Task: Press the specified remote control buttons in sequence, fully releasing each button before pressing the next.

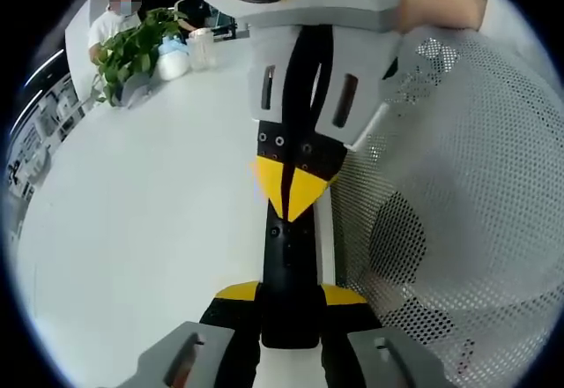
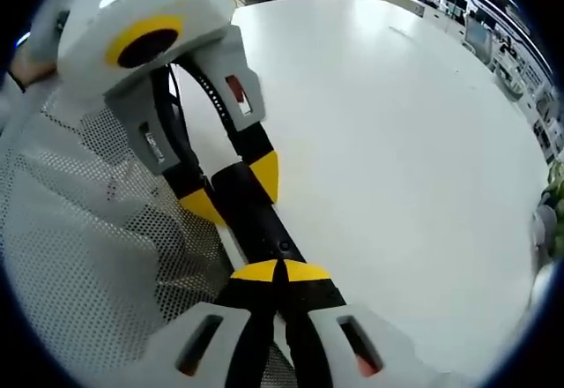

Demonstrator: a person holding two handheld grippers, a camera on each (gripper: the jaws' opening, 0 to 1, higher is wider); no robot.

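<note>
The slim black bar-shaped remote control [image 1: 288, 282] lies lengthwise at the edge of the white bench [image 1: 141, 229], small round buttons faintly visible on its dark top face; button labels too small to read. In the left gripper view the left gripper [image 1: 289, 304] has its yellow-tipped black jaws clamped on either side of the remote's near end, grasping it. The right gripper [image 1: 286, 196] enters that view from above, its yellow tips pressed together into a point resting on the remote's upper face, jaws clenched on nothing. In the right gripper view the right gripper [image 2: 280, 273] shows the same closed yellow tips touching the remote control [image 2: 260, 225], while the left gripper [image 2: 233, 187] comes in from the upper left, its jaws straddling the far end of the remote. A white perforated mesh surface [image 1: 458, 220] sits just beside the bench edge. At the bench's far end stand a green leafy potted plant [image 1: 132, 48] and a white bottle [image 1: 173, 57]; a person in a white top [image 1: 106, 28] sits beyond them.
</note>
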